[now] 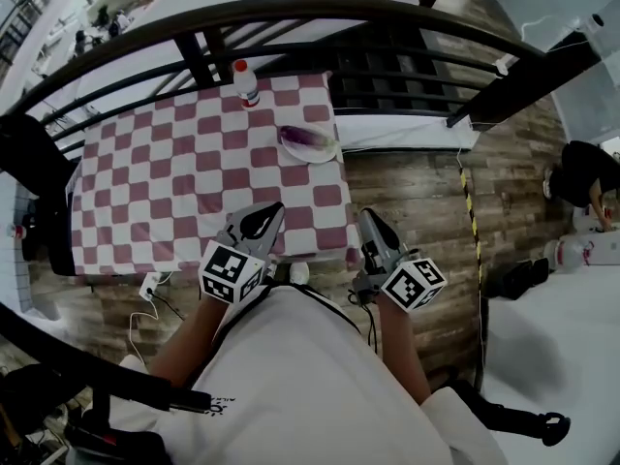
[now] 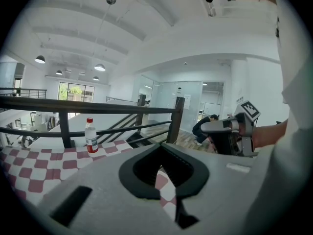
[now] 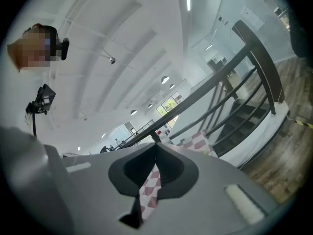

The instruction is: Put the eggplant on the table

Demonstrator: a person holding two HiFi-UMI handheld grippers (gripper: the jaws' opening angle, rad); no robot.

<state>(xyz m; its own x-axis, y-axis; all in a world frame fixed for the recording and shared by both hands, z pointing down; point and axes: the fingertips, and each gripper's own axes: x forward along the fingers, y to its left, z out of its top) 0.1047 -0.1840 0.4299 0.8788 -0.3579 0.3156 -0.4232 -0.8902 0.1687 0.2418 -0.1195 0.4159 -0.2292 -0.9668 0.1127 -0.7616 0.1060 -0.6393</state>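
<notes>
A purple eggplant (image 1: pixel 306 138) lies on a white plate (image 1: pixel 327 153) near the far right corner of the table (image 1: pixel 165 177), which wears a pink-and-white checked cloth. Both grippers hover at the table's near edge, well short of the plate. My left gripper (image 1: pixel 270 215) is over the cloth's front edge, jaws together and holding nothing; its tips (image 2: pixel 159 149) meet in the left gripper view. Just off the table's front right corner, my right gripper (image 1: pixel 369 221) is shut and empty too, its tips (image 3: pixel 156 146) closed. The eggplant shows in neither gripper view.
A clear bottle with a red cap (image 1: pixel 245 82) stands at the table's far edge. A black railing (image 1: pixel 291 13) curves behind the table, with stairs (image 1: pixel 397 66) beyond. A cable and plug (image 1: pixel 150 289) lie on the wooden floor. A person (image 1: pixel 586 177) crouches at the right.
</notes>
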